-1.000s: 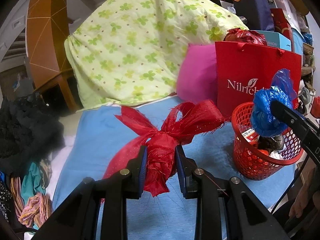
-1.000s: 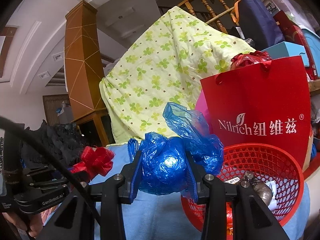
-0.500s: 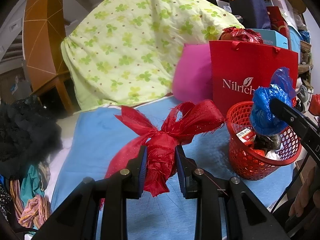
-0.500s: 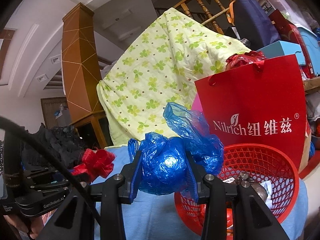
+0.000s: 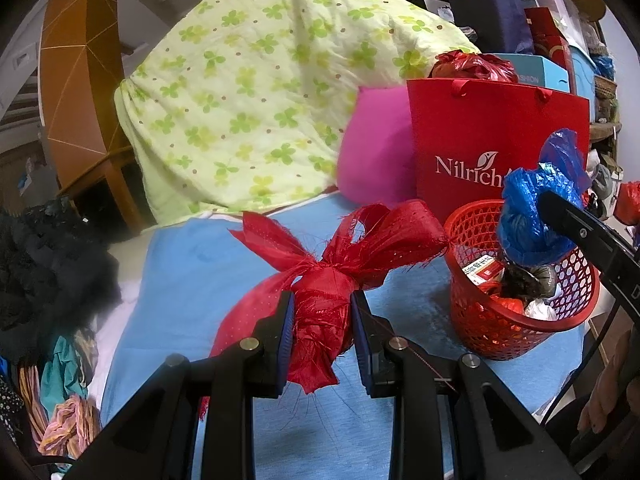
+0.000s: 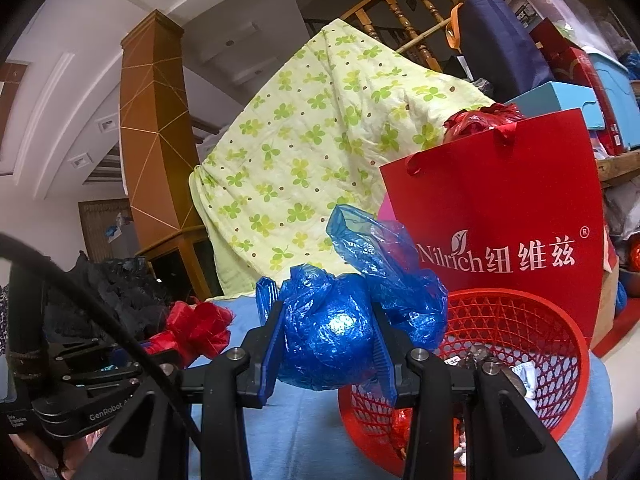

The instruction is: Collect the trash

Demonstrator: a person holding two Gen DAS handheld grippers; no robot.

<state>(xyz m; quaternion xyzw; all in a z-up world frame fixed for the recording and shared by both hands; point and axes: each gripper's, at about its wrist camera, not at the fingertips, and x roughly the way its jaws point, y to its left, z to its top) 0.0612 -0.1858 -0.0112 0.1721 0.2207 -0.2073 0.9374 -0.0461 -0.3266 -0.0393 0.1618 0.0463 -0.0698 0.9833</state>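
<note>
The left gripper (image 5: 322,330) has its jaws clenched on a knotted red mesh bundle (image 5: 324,312), whose frayed bow ends fan out toward 10 and 2 o'clock above the pads. The bundle is held over a blue sheet (image 5: 200,280), well to the 9 o'clock side of the red basket (image 5: 516,332). The right gripper (image 6: 326,344) grips a blue plastic bag (image 6: 332,332) tied into a ball, jaws pressed to both its sides, its loose tail rising toward 1 o'clock. In the left wrist view that bag hangs just above the basket's rim; the basket already contains crumpled wrappers and a small carton. Behind the basket, at 12 o'clock, stands a red Nilrich paper bag (image 6: 500,208), with a pink cushion (image 5: 376,152) and a green clover-print quilt (image 5: 260,92) beyond.
</note>
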